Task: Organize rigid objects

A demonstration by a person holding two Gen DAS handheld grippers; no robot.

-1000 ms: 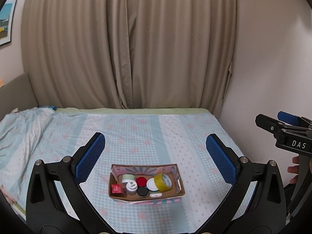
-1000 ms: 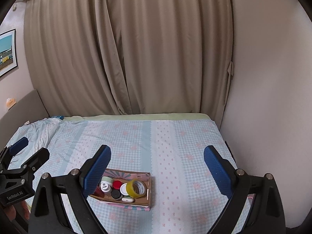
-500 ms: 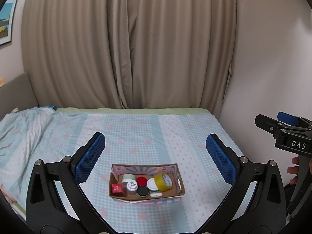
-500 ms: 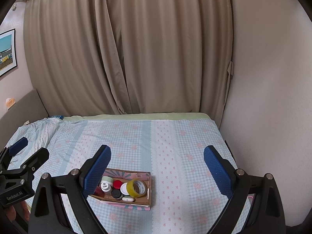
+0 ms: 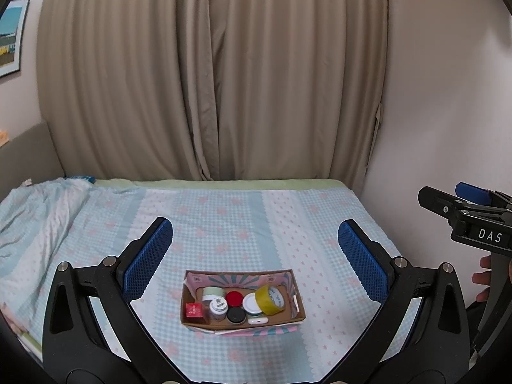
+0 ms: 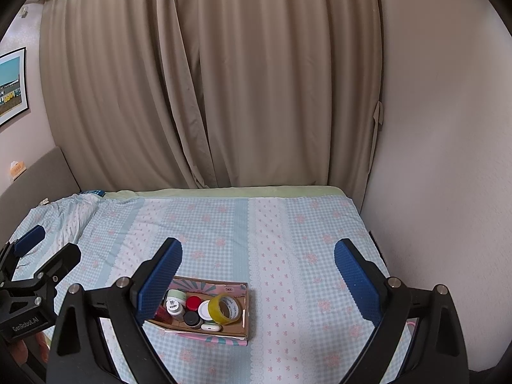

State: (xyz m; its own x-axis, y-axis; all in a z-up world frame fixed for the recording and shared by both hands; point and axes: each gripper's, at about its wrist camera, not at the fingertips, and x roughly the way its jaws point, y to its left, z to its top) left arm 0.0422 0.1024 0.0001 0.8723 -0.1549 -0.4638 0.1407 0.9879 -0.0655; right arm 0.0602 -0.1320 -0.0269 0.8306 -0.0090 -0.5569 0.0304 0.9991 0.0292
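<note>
From the left wrist view, the left gripper point(image 5: 255, 259) has its fingers wide apart, holding nothing. A cardboard box point(image 5: 242, 322) sits on the bed point(image 5: 224, 217), filled with small jars and a yellow tape roll point(image 5: 270, 300).

From the right wrist view, the right gripper point(image 6: 258, 275) also has fingers wide apart. The box lies low and left.

Box point(image 5: 296, 300) on bed point(image 5: 224, 217), jars point(image 5: 218, 308) and tape roll point(image 5: 270, 300) inside

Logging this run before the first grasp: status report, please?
Left hand-held gripper and right hand-held gripper open, empty, above bed. Cardboard box holds tape roll and jars. Nothing in the way.
</note>
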